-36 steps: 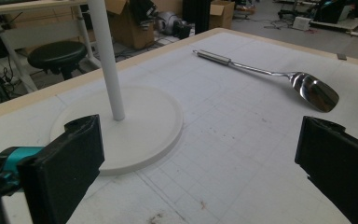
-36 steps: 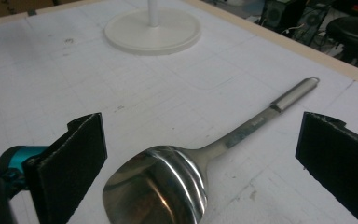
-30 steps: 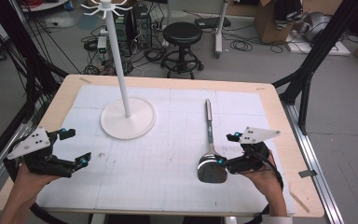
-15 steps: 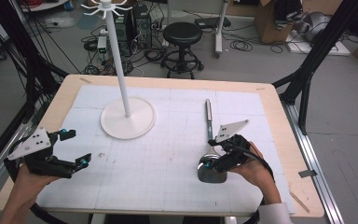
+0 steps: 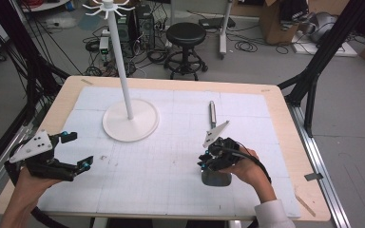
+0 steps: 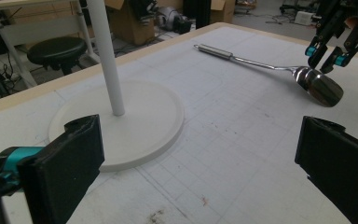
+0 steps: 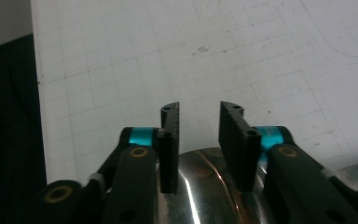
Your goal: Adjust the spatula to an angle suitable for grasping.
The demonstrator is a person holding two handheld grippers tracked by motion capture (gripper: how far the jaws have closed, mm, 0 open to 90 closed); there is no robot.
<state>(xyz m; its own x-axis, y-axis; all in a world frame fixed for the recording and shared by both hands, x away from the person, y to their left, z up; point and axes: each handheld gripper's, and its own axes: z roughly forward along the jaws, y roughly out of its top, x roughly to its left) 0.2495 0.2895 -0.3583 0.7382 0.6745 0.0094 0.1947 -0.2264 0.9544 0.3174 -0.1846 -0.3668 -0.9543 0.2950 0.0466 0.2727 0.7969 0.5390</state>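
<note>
The ladle (image 5: 213,142) lies flat on the white gridded mat (image 5: 171,190) in the lower right of the high view. Its handle runs up the frame and its steel bowl sits lowest, partly under the right hand-held gripper (image 5: 208,162). In the left gripper view the ladle (image 6: 279,70) shows at the upper right, bowl resting on the mat with the right hand-held gripper (image 6: 327,55) poised right over the bowl's near edge.

The right hand-held gripper (image 7: 199,126) has just been closing its jaws; they now stand narrow, with a gap between the pads above the shiny bowl (image 7: 205,196). I cannot tell whether anything is pinched, and it looks as if the rim is not yet clamped.

The left hand-held gripper (image 5: 71,154) waits at the lower left of the high view with jaws wide, nothing between them.

The white stand (image 5: 129,121) rises at the upper left of the mat, its hooks bare.

Judging by this, the grasp is only starting: lifting the ladle and whatever follows, likely hanging it on the stand, is all left to do.
</note>
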